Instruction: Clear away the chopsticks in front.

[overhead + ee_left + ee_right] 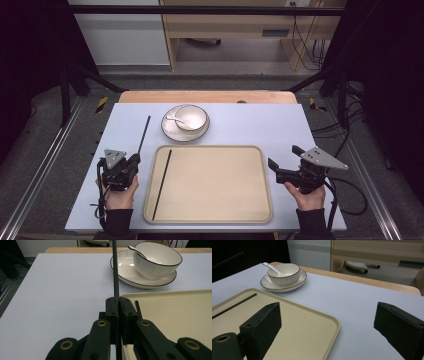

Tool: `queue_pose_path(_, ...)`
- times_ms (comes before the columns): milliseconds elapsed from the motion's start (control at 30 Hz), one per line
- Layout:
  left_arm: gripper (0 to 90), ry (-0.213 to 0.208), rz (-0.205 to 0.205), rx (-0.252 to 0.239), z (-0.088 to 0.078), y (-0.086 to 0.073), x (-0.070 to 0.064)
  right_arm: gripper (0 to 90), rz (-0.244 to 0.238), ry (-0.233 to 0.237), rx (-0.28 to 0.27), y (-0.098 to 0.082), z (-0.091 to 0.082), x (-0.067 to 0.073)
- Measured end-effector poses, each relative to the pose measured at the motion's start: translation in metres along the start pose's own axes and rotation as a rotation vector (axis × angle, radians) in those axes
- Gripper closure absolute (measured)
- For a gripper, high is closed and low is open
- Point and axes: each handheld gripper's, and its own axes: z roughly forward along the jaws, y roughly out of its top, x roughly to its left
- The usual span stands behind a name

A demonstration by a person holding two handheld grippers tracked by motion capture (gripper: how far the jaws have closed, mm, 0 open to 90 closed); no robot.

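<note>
your left gripper (134, 161) is clamped on a thin black chopstick (144, 133) angling out over the table left of the beige tray (250, 210), its twin (162, 184) lies inside the tray's left edge, and your right gripper (284, 157) is wide, holding nothing.

We see the desk (250, 125) lit evenly and brightly from above, while the room at both sides of the high view falls into near black. Shadows are soft and short; the bowl (157, 260) carries a mild sheen, with no harsh glare. In the gripper views, the near black parts of each claw look soft and slightly blurred, and the far background behind the desk is hazy, with some grain
</note>
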Motion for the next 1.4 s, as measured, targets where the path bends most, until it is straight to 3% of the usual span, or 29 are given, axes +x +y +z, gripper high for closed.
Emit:
queue_pose_path(200,85.2,-0.006,0.018,-0.01,-0.007,-0.002,-0.019,7.7,0.0,0.006,-0.007,0.001,-0.002,0.001)
queue_pose_path(533,85.2,-0.051,-0.034,-0.053,-0.015,-0.024,-0.038,7.7,0.006,0.004,-0.008,0.001,-0.003,-0.001)
queue_pose_path(767,85.2,-0.086,-0.068,-0.039,-0.008,-0.042,-0.052,7.7,0.008,0.001,-0.012,0.001,-0.003,0.0)
queue_pose_path(1167,85.2,-0.099,-0.065,0.005,0.0,-0.065,-0.064,7.7,0.0,0.005,-0.001,0.001,-0.001,0.001)
queue_pose_path(1400,85.2,-0.086,-0.043,0.037,0.004,-0.076,-0.069,7.7,-0.003,0.007,0.003,0.0,0.001,0.002)
